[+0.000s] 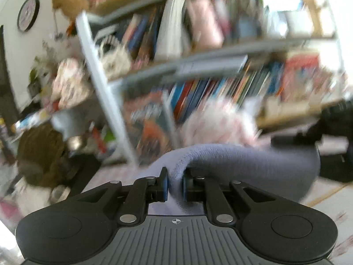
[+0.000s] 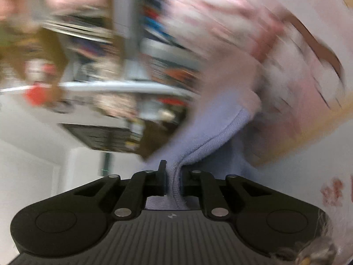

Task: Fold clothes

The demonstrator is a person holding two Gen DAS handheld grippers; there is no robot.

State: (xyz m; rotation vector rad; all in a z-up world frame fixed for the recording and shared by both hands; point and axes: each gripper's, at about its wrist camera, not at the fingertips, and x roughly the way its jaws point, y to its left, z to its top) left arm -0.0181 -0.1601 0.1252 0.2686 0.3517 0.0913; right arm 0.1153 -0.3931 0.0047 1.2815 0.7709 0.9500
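Bg = bookshelf (image 1: 198,61), heavy blur in both views. Pink clothes (image 1: 220,123) heaped below it, beyond the garment. Lilac garment (image 1: 253,156) is held up off any surface, bunched across in front of L gripper (image 1: 175,184), hemmed edge (image 2: 216,137) running into R gripper (image 2: 174,183). Both jaws clenched on a fold of the garment. Round clock (image 1: 28,14) top left on wall.

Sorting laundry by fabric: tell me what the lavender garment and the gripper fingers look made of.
Lavender garment: soft fleece or terry knit, judging by its fuzzy matte nap and stitched hem. Left gripper and right gripper fingers: matte black rigid plastic, probably, with silver metal pivot pins.
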